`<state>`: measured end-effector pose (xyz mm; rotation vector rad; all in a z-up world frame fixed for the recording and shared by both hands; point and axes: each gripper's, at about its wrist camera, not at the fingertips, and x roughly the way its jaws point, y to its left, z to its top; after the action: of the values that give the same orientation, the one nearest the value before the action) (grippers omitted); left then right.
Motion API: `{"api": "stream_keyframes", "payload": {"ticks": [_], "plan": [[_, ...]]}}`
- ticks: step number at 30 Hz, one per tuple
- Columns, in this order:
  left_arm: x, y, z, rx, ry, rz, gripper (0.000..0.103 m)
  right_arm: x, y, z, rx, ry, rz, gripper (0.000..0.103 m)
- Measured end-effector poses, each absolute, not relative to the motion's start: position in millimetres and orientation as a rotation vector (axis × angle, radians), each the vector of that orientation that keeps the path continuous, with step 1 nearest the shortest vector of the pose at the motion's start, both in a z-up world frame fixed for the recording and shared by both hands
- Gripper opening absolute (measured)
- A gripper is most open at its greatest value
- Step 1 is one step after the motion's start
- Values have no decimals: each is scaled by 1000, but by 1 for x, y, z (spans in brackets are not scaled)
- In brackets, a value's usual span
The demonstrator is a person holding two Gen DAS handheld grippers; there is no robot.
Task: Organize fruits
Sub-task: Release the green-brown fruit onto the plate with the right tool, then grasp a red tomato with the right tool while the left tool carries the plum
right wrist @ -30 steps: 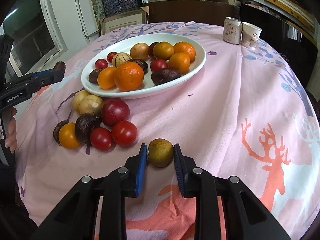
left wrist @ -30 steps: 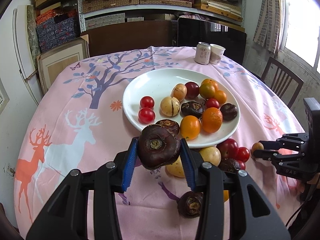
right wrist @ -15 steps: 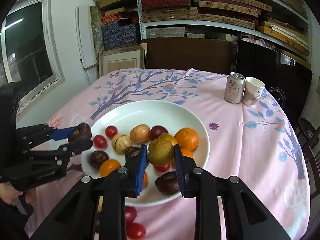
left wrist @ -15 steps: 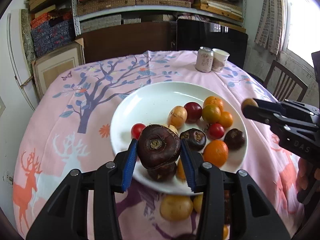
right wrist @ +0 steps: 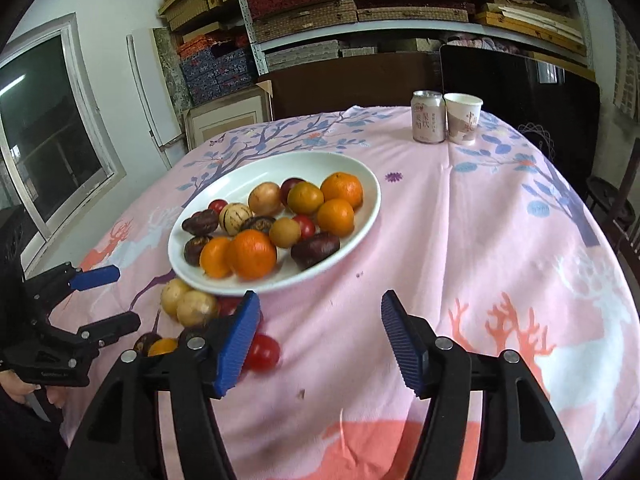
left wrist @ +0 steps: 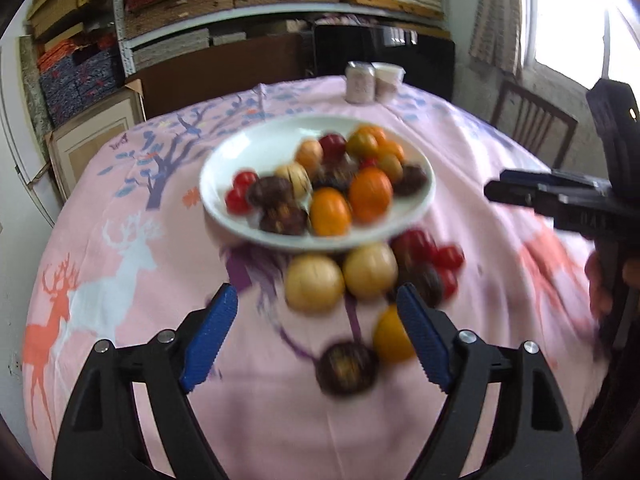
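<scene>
A white plate [left wrist: 224, 160] [right wrist: 240, 176] holds several oranges, tomatoes, yellow and dark brown fruits. A dark brown fruit [left wrist: 272, 194] [right wrist: 202, 222] lies at its left side and a small tan fruit [right wrist: 285, 232] near its middle. Loose on the pink cloth in front of the plate are two yellow fruits [left wrist: 314, 288] [right wrist: 192, 304], red tomatoes [left wrist: 448, 258] [right wrist: 262, 354], an orange [left wrist: 390, 338] and a dark fruit [left wrist: 346, 368]. My left gripper [left wrist: 316, 304] [right wrist: 116, 296] hangs above these with its jaws opening and nothing gripped. My right gripper [right wrist: 320, 300] [left wrist: 500, 192] is also opening and empty.
A drink can [right wrist: 428, 118] and a paper cup [right wrist: 462, 118] stand at the far side of the round table. A wooden chair [left wrist: 532, 120] is at the right, with shelves of boxes behind. A hand [left wrist: 600, 280] holds the right gripper's handle.
Both grippers carried their fruit over the plate, let it go there and drew back towards the near side. The dark fruit and the tan fruit now lie on the plate.
</scene>
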<state>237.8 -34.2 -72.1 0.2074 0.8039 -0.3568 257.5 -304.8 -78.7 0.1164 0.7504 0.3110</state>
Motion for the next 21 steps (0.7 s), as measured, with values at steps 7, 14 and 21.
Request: {"api": "stream_keyframes", "payload": {"ticks": [7, 14, 21], "plan": [[216, -38, -104, 290, 885, -372, 76, 241, -304, -93, 129, 779, 315, 64], [232, -42, -116, 258, 933, -419, 39, 232, -298, -98, 102, 804, 324, 64], [231, -15, -105, 76, 879, -433, 39, 231, -272, -108, -8, 856, 364, 64]]}}
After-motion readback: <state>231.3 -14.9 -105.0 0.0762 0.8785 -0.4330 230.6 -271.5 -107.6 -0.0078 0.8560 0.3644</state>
